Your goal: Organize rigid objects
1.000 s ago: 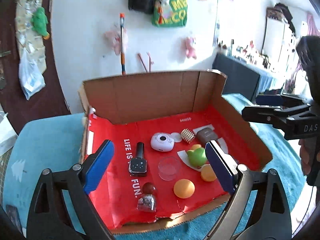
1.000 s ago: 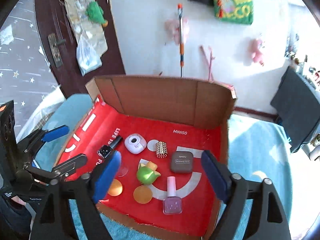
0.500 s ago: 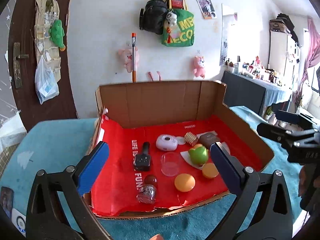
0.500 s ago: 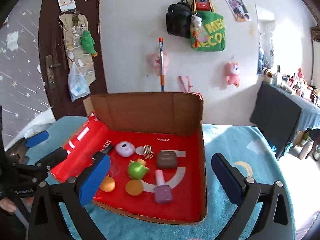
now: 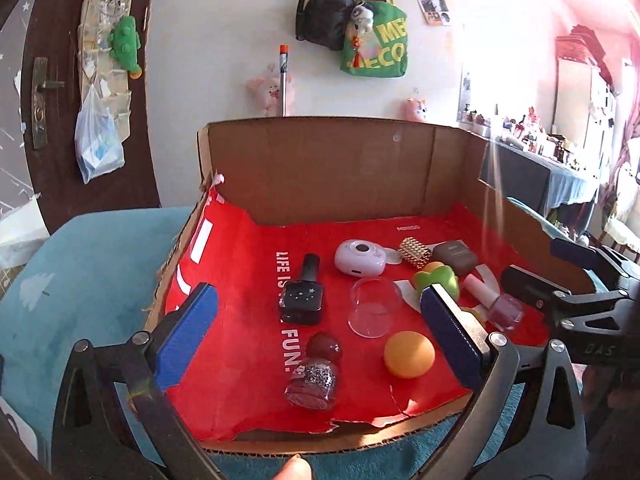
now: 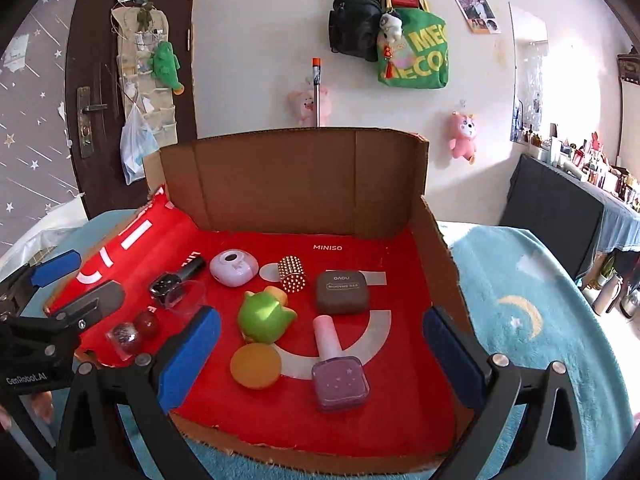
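A cardboard box (image 5: pixel 340 168) (image 6: pixel 312 176) with a red liner holds small items. In the left wrist view I see a black nail polish bottle (image 5: pixel 302 298), a clear dome (image 5: pixel 374 308), a dark red glitter bottle (image 5: pixel 314 372), an orange ball (image 5: pixel 409 354), a lilac case (image 5: pixel 360 258) and a green toy (image 5: pixel 436 282). The right wrist view shows a pink nail polish bottle (image 6: pixel 338 368), a brown compact (image 6: pixel 342 292), a gold studded cylinder (image 6: pixel 293 273), the green toy (image 6: pixel 264 318) and an orange disc (image 6: pixel 256 365). My left gripper (image 5: pixel 316 330) and right gripper (image 6: pixel 320 354) are open and empty at the box's near edge.
The box stands on a teal fuzzy cover (image 6: pixel 532 300) (image 5: pixel 80 272). A white wall with hanging bags (image 6: pixel 412 52) is behind, a dark door (image 6: pixel 104 80) at left, and a dark table with bottles (image 6: pixel 568 196) at right.
Both grippers drew back and up, then moved in toward the box's near edge again. Nothing in the box has moved.
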The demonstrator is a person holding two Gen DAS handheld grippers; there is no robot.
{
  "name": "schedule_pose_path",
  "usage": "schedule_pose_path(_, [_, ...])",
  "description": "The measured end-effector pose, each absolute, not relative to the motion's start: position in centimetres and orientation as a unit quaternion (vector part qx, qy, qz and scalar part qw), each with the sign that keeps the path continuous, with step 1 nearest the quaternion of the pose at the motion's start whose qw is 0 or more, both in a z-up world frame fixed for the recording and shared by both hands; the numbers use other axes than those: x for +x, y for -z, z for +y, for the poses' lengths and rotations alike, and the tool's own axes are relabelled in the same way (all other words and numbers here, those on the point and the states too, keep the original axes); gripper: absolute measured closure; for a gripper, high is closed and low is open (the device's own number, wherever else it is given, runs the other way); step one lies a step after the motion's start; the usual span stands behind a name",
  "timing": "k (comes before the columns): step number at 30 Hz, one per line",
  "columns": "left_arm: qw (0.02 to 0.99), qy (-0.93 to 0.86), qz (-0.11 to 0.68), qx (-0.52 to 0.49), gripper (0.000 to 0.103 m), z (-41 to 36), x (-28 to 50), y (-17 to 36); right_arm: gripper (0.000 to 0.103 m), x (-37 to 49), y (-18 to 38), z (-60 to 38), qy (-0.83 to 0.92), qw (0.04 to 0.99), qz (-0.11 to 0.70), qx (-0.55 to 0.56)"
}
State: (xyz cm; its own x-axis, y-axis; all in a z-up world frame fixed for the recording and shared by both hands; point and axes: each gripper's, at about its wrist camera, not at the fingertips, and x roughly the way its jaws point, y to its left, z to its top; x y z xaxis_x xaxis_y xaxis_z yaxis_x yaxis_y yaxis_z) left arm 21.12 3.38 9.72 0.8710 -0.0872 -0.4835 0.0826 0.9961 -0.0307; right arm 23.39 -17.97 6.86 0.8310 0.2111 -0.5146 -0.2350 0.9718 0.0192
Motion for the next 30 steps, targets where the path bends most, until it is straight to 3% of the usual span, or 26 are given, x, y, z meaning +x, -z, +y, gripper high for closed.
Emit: schedule_pose_path(30, [0.954, 0.043, 0.298, 0.0, 0.0, 3.2, 22.9, -7.8, 0.0, 24.1, -5.4, -17.7, -0.097, 0.955, 0.278, -0.036])
